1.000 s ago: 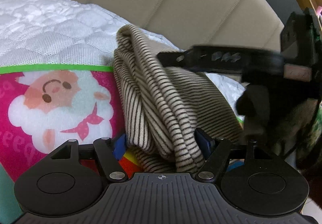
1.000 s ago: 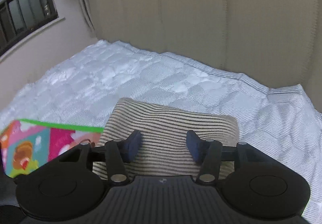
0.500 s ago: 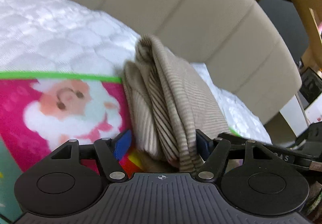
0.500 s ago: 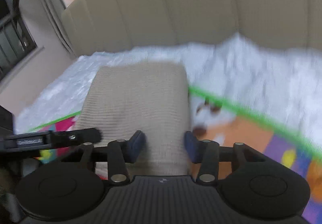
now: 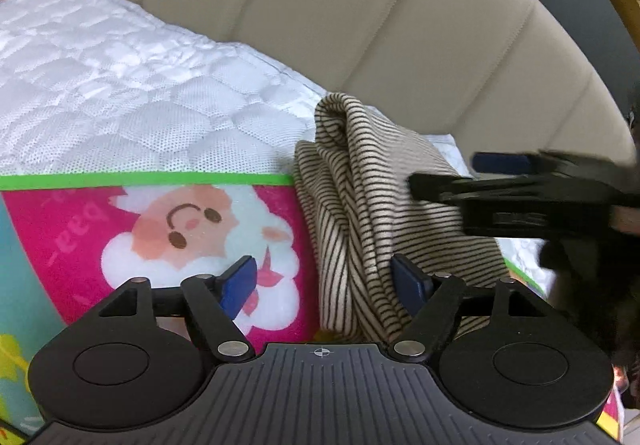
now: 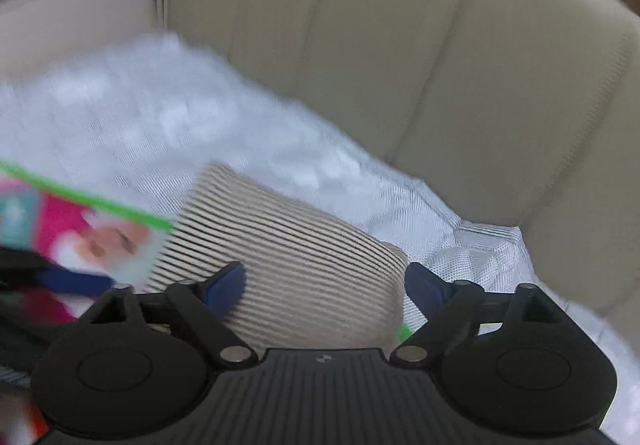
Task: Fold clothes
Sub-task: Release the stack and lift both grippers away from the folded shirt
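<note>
- One striped garment, beige with thin dark stripes, bunched into several folds; no other piece of clothing is visible in either view.
- One colourful play mat with a green border; one cartoon sheep printed on its pink panel.
- One white quilted mattress pad under both.
- One beige padded headboard, with several vertical seams.
- Two grippers: the left gripper and the right gripper.
- Two blue-padded fingers on each gripper, four in all.
</note>
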`<action>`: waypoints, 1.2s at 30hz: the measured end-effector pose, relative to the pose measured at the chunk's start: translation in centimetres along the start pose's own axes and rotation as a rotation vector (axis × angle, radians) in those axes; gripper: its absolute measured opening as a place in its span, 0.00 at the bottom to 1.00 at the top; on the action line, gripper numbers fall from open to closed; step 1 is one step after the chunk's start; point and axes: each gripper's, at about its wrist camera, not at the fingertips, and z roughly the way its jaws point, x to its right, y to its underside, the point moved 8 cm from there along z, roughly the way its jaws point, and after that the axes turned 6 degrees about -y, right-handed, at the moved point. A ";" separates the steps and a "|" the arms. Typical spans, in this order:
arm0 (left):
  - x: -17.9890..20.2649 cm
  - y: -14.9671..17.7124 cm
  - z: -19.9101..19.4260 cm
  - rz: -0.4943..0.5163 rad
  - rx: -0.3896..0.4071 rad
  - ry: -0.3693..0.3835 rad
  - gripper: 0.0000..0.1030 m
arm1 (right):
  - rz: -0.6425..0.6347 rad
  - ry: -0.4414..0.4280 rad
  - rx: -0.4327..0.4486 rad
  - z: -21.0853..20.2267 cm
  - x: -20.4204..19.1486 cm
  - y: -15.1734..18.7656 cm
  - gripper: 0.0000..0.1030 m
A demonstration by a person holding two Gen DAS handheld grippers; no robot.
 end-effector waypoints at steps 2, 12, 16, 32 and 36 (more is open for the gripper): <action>-0.2 0.0 0.1 -0.007 0.001 -0.002 0.77 | -0.026 0.017 -0.043 1.7 0.1 0.0 1.00; -0.3 0.2 0.2 -0.003 0.002 0.005 0.81 | 0.188 -0.049 0.081 -2.2 2.4 2.7 1.00; -0.4 0.2 0.3 -0.007 0.003 0.006 0.81 | 0.291 -0.004 0.149 -7.0 3.2 6.9 1.00; 0.5 1.2 -3.3 0.005 0.093 -0.091 0.83 | 0.468 -0.030 0.111 -9.1 3.7 11.2 1.00; 1.6 2.6 -8.4 0.034 0.136 -0.173 0.89 | 0.462 -0.065 0.141 -13.8 1.7 13.1 1.00</action>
